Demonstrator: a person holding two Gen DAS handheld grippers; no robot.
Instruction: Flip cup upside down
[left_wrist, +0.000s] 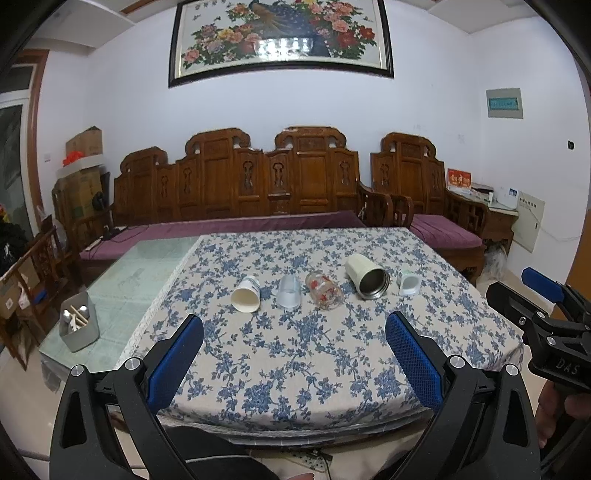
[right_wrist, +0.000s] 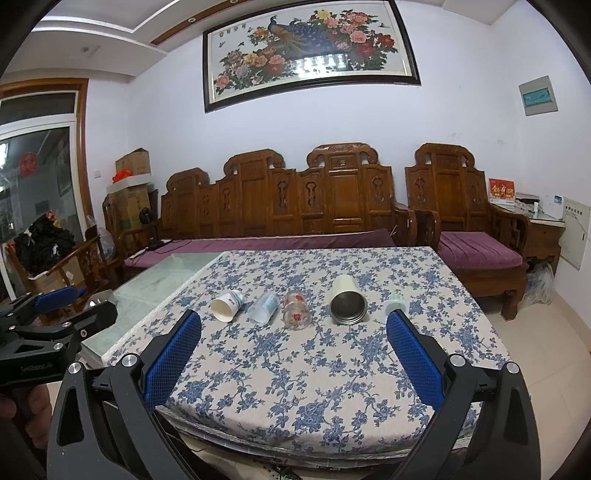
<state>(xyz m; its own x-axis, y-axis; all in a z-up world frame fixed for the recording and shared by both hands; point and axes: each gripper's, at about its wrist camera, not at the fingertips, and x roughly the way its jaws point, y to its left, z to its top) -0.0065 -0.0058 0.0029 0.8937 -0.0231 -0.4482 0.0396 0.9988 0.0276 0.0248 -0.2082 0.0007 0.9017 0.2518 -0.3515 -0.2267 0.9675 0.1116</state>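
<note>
Lying sideways mid-tablecloth (left_wrist: 295, 369), five cups (mouths toward camera): paper cup (left_wrist: 246, 294), clear plastic cup (left_wrist: 289, 291), flowered glass (left_wrist: 324, 290), steel-lined tumbler (left_wrist: 366, 275), small white cup (left_wrist: 409, 283). Left gripper (left_wrist: 294, 358) and right gripper (right_wrist: 293, 356) spread, empty.

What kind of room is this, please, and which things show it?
Most likely a home living room. A carved wooden sofa with purple cushions stands against the wall, a large framed flower painting hangs above it, and a table with a flowered tablecloth holds several cups.
</note>
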